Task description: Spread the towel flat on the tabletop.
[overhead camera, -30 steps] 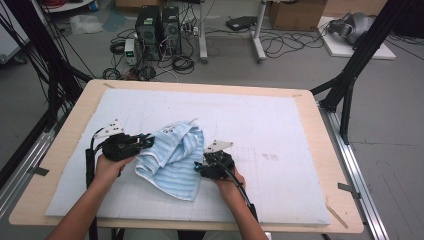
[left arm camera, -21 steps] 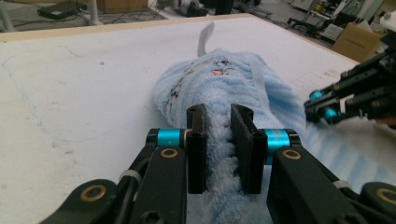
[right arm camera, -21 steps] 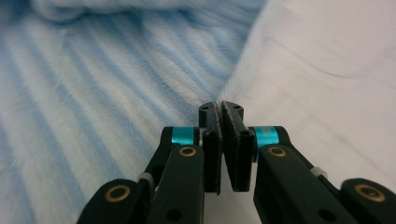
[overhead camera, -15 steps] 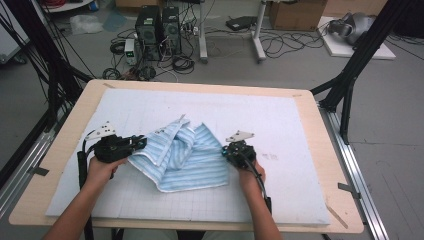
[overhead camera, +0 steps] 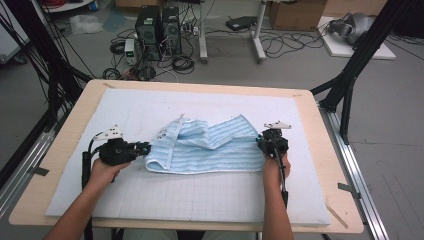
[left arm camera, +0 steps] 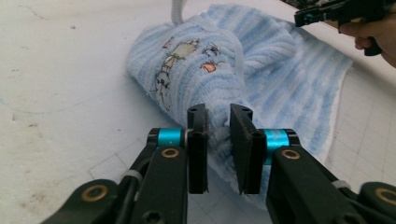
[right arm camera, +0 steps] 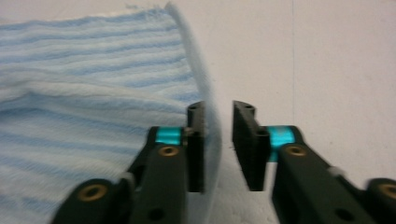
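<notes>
grey floor with computer towers [overhead camera: 157, 25] and loose cables lies beyond the far edge of the wooden table [overhead camera: 330, 165], which carries a white gridded mat [overhead camera: 200, 200] over most of its top. on the mat, about midway between the left and right edges and a little nearer the front, lies a blue-and-white striped towel [overhead camera: 215, 145], spread wide from left to right with a bunched fold toward its left end. in the left gripper view small printed figures show on that fold.

the left gripper [overhead camera: 142, 148] sits at the towel's left end, held level by the person's left hand [overhead camera: 102, 172]. its jaws have just been opening a little; a corner of cloth lies between them, and the gap beside the cloth suggests the pads are not pressing.

the right gripper [overhead camera: 261, 143] is at the towel's right edge, in the right hand [overhead camera: 274, 167]. its jaws have just been opening too: the towel's white hem stands between them, close against the left pad, with clear mat showing before the other pad, so nothing is clamped.
</notes>
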The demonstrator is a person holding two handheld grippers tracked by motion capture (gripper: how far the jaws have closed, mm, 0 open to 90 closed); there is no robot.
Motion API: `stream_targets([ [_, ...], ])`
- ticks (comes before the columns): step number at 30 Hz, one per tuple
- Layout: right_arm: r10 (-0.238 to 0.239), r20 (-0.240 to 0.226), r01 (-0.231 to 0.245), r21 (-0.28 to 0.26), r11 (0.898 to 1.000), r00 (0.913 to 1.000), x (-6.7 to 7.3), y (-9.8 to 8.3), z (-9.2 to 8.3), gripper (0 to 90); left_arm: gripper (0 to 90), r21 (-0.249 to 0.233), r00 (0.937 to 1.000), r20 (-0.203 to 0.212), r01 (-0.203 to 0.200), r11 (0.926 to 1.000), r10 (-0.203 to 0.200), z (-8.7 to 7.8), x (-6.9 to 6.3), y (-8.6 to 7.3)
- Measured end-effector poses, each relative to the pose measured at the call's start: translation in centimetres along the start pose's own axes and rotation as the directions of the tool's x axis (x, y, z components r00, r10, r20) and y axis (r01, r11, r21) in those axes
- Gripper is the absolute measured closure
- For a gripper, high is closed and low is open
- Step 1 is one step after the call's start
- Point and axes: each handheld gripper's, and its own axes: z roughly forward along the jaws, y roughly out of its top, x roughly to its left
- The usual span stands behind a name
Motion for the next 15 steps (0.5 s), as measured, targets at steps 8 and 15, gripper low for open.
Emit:
stream_targets([
  [8,-0.097,-0.233,0.087,-0.049,0.995,0.9677,4.6,-1.7,-2.2,45.1,57.5,-0.057,0.9967,-0.078,0.017,0.9982,-0.022,-1.0,0.4,0.4],
  [15,-0.213,-0.441,0.189,-0.099,0.977,0.8716,9.4,-2.1,-3.0,37.1,46.2,-0.069,0.9947,-0.100,0.018,0.9975,-0.025,-0.7,0.5,0.4],
])
